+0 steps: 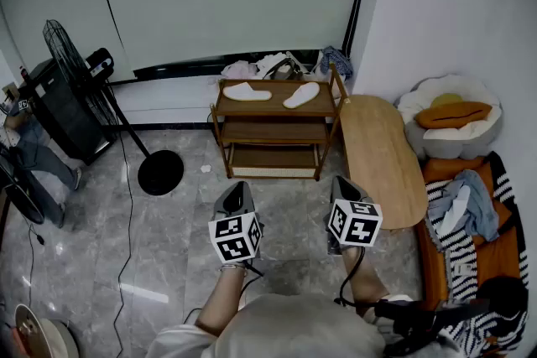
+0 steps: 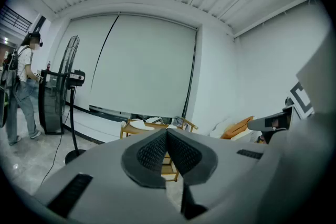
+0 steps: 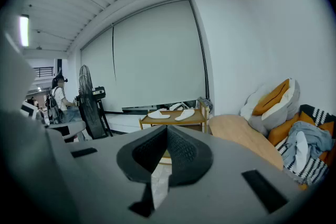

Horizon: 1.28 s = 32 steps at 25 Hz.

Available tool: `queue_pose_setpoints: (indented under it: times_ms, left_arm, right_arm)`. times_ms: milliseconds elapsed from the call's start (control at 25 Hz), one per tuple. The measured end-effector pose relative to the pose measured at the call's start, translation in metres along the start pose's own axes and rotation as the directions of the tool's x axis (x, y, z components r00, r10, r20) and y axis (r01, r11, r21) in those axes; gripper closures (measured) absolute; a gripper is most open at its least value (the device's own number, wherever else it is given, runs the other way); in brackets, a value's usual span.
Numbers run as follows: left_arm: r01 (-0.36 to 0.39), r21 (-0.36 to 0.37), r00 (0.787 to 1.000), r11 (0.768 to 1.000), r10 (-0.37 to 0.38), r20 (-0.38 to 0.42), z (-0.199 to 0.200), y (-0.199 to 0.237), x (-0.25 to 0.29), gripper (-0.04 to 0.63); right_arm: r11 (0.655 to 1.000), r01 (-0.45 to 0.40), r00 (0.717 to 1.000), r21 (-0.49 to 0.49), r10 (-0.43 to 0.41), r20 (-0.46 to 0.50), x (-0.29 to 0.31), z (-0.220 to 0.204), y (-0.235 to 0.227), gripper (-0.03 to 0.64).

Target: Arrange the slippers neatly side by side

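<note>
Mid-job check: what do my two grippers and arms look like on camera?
Both the left gripper and right gripper are grey and wedge-shaped, with dark textured pads. Each carries a white cube with black square markers. A black cable trails from the right one. The person wears a light top.

Grey marble floor (image 1: 168,222) (white walls)

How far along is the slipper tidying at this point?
Done: nothing yet. The left slipper lies crosswise on the rack top, and the right slipper sits apart from it at a slant. In hand: nothing. The left gripper and right gripper are held short of the rack, jaws shut and empty. Left: setting both slippers side by side.
</note>
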State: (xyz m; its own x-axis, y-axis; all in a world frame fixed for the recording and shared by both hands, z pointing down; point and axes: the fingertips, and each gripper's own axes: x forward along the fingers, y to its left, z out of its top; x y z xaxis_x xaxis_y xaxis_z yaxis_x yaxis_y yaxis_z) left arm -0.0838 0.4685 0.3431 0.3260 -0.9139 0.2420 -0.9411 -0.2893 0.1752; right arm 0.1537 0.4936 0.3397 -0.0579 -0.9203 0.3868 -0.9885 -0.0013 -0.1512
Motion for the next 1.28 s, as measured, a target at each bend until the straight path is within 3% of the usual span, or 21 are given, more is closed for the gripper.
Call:
queue_pose_setpoints:
  times_ms: [360,800,1080,1280]
  left_arm:
    - [0.014,0.004,1.0,1.0,-0.014,-0.013,-0.001,0.022,-0.001,0.578]
    - [0.035,-0.016,0.999,0.999,-0.035,-0.031,-0.009,0.039,0.015,0.578]
    - [0.039,-0.025,0.998,0.999,-0.04,-0.052,-0.018,0.044,0.045,0.578]
    - [0.016,-0.032,0.999,0.999,-0.018,-0.04,-0.005,0.054,0.083,0.578]
  right_arm:
    - [1.0,0.012,1.0,-0.017,-0.011,0.021,0.006,-0.001,0.023,0.583]
    - [0.998,0.033,0.999,0.044,-0.032,-0.019,0.014,-0.016,0.025,0.583]
    - [0.997,0.047,0.998,0.057,-0.044,-0.05,0.044,-0.02,0.015,0.583]
    - [0.997,0.054,0.998,0.05,-0.052,-0.042,0.084,0.0,0.006,0.583]
